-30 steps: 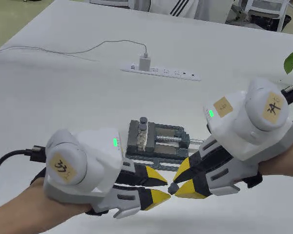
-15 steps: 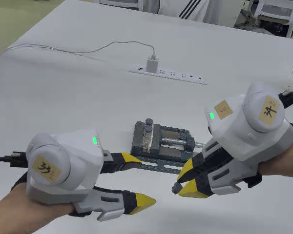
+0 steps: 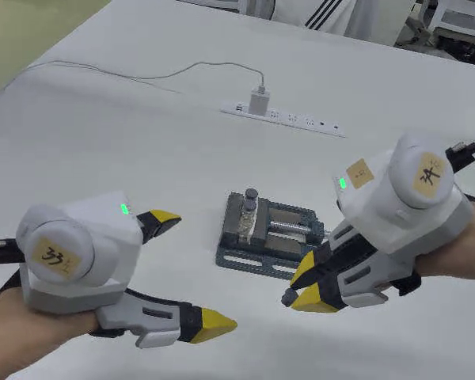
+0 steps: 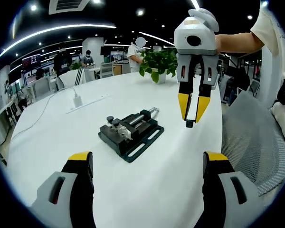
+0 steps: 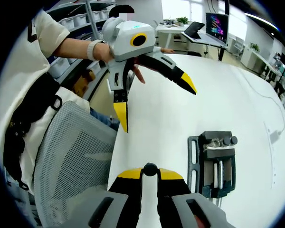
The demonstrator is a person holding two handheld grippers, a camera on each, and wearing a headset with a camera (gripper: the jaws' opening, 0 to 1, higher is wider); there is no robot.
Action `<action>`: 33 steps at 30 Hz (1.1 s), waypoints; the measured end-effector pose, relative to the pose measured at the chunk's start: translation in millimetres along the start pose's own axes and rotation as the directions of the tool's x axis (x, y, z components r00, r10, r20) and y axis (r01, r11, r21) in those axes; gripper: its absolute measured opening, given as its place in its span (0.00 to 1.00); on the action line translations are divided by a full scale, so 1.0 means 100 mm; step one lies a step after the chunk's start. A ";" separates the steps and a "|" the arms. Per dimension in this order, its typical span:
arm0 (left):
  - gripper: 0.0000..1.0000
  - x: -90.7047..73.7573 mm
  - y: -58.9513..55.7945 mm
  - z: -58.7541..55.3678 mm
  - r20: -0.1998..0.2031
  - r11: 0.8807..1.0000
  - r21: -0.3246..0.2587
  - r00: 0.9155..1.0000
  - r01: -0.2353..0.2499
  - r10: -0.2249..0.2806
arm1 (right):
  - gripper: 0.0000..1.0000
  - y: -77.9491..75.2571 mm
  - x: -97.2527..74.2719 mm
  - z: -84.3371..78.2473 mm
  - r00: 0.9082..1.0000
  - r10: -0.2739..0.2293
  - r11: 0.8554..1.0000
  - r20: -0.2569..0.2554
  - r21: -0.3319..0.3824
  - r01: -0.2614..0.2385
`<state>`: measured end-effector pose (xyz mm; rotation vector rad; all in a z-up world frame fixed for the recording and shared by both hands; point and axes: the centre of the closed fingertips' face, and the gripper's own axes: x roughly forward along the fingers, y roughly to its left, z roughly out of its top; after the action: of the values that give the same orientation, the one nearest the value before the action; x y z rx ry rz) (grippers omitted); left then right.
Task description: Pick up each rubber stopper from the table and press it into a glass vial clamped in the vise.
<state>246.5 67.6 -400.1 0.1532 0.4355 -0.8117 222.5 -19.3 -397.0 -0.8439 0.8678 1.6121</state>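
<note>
A dark vise (image 3: 271,240) sits mid-table and clamps two glass vials (image 3: 248,218), each topped with a dark stopper. It also lies in the left gripper view (image 4: 129,134) and the right gripper view (image 5: 217,157). My right gripper (image 3: 302,286) hovers just right of the vise, in front of it, shut on a small dark rubber stopper (image 3: 288,298), which sits between its yellow tips (image 5: 150,168). My left gripper (image 3: 191,269) is left of the vise, jaws spread wide, holding nothing. The left gripper view has the right gripper (image 4: 192,107) pointing down with the stopper (image 4: 189,124) at its tips.
A white power strip (image 3: 289,119) with a plugged charger (image 3: 260,102) and cable lies at the back of the white table (image 3: 127,150). A mesh chair (image 5: 69,159) stands at the table's near edge. A potted plant (image 4: 159,61) stands at the table's end, to my right.
My left gripper has drawn back left, away from the right gripper, and opened wide. The right gripper stays in place, shut on the stopper. The head camera has shifted.
</note>
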 end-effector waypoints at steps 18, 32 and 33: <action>0.99 -0.06 0.06 -0.05 -0.007 0.999 -0.010 0.999 -0.053 0.052 | 0.07 -0.55 -0.08 0.06 0.993 -0.038 0.995 -0.112 -0.098 0.027; 0.99 -0.09 0.08 -0.08 -0.024 0.998 -0.001 0.998 -0.055 0.055 | 0.07 -0.97 -0.07 0.17 0.974 -0.075 0.975 -0.212 -0.219 0.027; 0.99 -0.09 0.09 -0.08 -0.026 0.998 -0.001 0.998 -0.055 0.055 | 0.07 -0.98 -0.07 0.17 0.973 -0.073 0.975 -0.217 -0.221 0.024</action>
<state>244.7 82.0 -403.9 0.1735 0.4547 -0.7560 318.2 8.7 -394.3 -1.2109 0.8279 1.6079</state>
